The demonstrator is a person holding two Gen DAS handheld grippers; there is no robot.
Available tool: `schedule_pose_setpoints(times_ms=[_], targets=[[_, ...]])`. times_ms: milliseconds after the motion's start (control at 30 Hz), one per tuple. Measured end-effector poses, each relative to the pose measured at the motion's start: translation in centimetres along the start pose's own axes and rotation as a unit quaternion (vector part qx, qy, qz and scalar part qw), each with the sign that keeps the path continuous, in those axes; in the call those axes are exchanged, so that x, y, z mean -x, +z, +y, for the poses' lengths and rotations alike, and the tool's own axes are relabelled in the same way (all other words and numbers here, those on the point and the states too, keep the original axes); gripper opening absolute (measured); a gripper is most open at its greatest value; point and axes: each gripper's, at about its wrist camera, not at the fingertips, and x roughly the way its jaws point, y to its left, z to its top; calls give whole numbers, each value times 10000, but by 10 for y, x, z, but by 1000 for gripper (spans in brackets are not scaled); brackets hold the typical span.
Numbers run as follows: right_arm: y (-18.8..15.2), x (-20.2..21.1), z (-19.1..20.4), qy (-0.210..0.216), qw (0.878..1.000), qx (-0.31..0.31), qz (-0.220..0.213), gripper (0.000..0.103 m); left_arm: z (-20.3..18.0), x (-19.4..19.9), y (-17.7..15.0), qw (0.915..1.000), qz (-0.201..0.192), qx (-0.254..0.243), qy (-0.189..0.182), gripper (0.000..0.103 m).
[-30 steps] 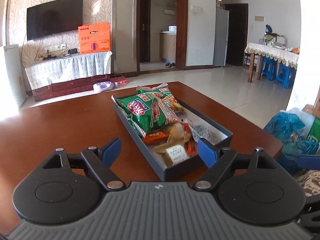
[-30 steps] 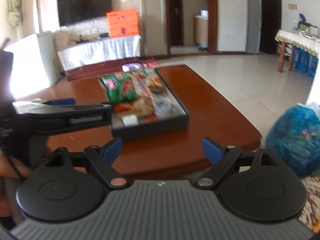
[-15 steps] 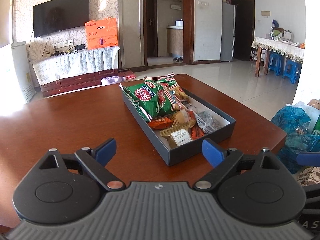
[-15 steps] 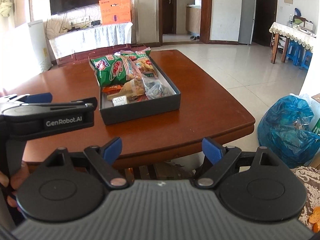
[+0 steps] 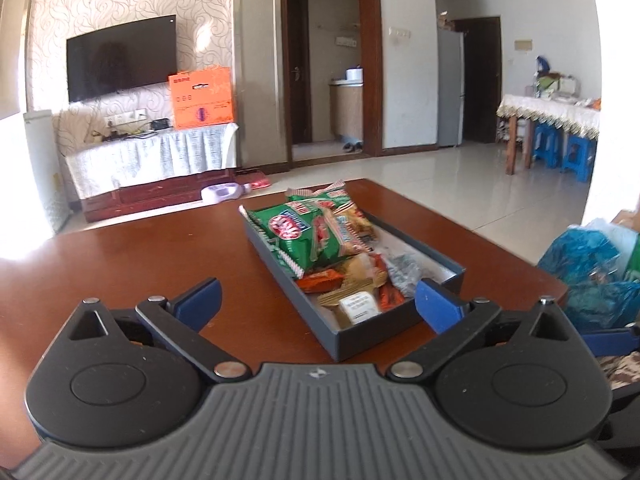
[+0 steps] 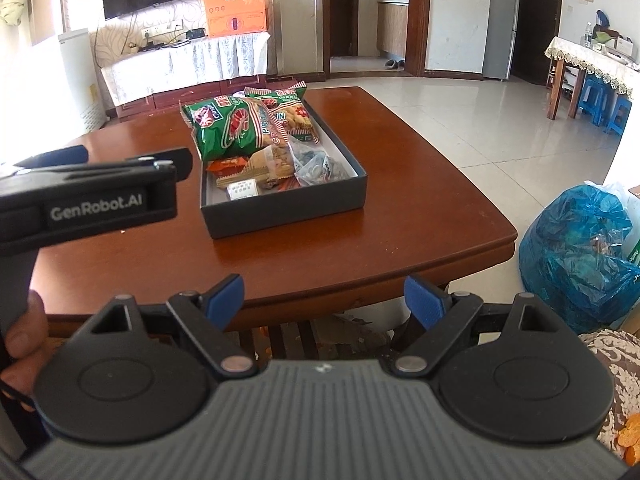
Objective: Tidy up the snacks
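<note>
A dark grey box (image 5: pixel 372 336) (image 6: pixel 288 212) sits on the brown wooden table (image 5: pixel 120 264) (image 6: pixel 400 208). It holds several snack packs: a large green bag (image 5: pixel 304 236) (image 6: pixel 228 128) at the far end, an orange pack (image 5: pixel 320 280) (image 6: pixel 226 166), a tan pack (image 5: pixel 352 280) and a clear bag of dark bits (image 5: pixel 404 272) (image 6: pixel 316 164). My left gripper (image 5: pixel 318 304) is open and empty, just before the box's near end. My right gripper (image 6: pixel 324 300) is open and empty, off the table's near edge. The left gripper also shows from the side in the right wrist view (image 6: pixel 96 196).
A blue plastic bag (image 6: pixel 576 256) (image 5: pixel 588 264) lies on the floor right of the table. A TV stand with an orange carton (image 5: pixel 200 96) is against the far wall. A dining table with blue stools (image 5: pixel 560 148) stands far right.
Both grippers have drawn back from the box and risen a little, so the box looks further off. The right gripper now sits beyond the table's near edge. Both stay open.
</note>
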Motion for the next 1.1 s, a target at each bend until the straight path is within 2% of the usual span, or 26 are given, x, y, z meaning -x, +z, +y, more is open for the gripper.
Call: schedule_pose_setpoints(times_ms=[167, 333, 567, 667, 767, 1100], targets=[[1, 0, 0, 5, 10000, -14, -2, 89, 2, 2, 1, 9999, -105, 77, -41, 103], [1, 0, 0, 19, 10000, 15, 16, 89, 2, -1, 1, 9995, -69, 158, 259, 103], [0, -1, 1, 47, 10000, 31, 39, 89, 9, 4, 3, 9972, -22, 586, 468, 103], [0, -1, 1, 66, 10000, 35, 51, 89, 13, 7, 4, 9969, -52, 720, 328, 103], [0, -2, 1, 86, 9999, 53, 72, 89, 12, 7, 3, 9979, -2, 636, 151, 103], [-1, -2, 2, 94, 9999, 69, 90, 89, 2, 7, -1, 9992, 3, 404, 62, 103]])
